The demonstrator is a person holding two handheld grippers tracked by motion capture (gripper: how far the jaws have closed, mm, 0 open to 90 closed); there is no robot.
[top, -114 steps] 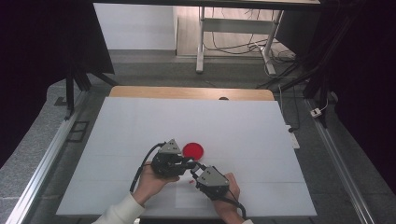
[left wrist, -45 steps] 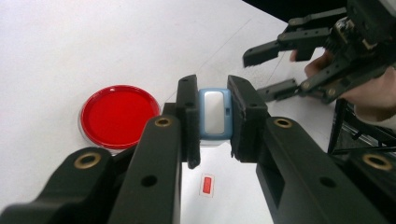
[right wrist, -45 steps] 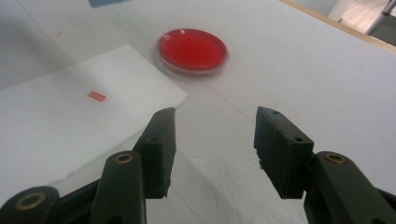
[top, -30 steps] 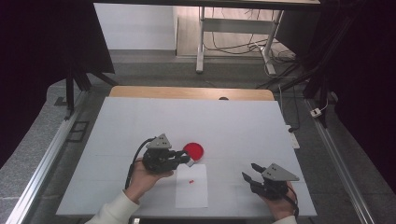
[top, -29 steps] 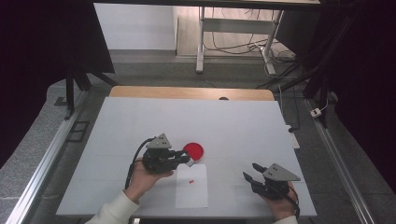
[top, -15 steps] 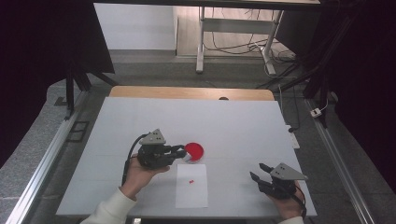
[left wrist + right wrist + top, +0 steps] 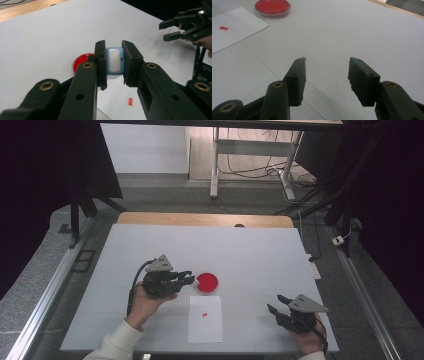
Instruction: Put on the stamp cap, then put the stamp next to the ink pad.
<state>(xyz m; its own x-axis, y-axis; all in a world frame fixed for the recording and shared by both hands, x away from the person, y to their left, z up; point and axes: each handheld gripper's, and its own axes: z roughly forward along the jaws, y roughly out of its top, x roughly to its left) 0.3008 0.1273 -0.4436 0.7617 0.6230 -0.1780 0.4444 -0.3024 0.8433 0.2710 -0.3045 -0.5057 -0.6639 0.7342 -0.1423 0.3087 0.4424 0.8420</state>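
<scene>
My left gripper (image 7: pixel 189 278) hovers just left of a round red dish (image 7: pixel 206 282), level and pointing right. It is shut on a small blue-framed piece with a white face (image 7: pixel 115 60), and the red dish (image 7: pixel 81 63) lies behind its jaws. In front of the dish lies a white paper sheet (image 7: pixel 205 325) with a small red mark (image 7: pixel 204 314). My right gripper (image 7: pixel 278 304) is near the table's front right, open and holding nothing. In the right gripper view its jaws (image 7: pixel 327 65) stand apart over the bare white tabletop, with the dish (image 7: pixel 272 7) and paper (image 7: pixel 239 22) far off.
The white tabletop (image 7: pixel 260 255) has a wooden strip (image 7: pixel 200 219) along its far edge. Metal rails run along both sides, and cables and table legs stand on the floor beyond. The right gripper (image 7: pixel 175 28) shows at the top right of the left gripper view.
Since the earliest frame, the right gripper has drawn away from the left one to the front right. Over the last second the left gripper has eased slightly left, away from the dish.
</scene>
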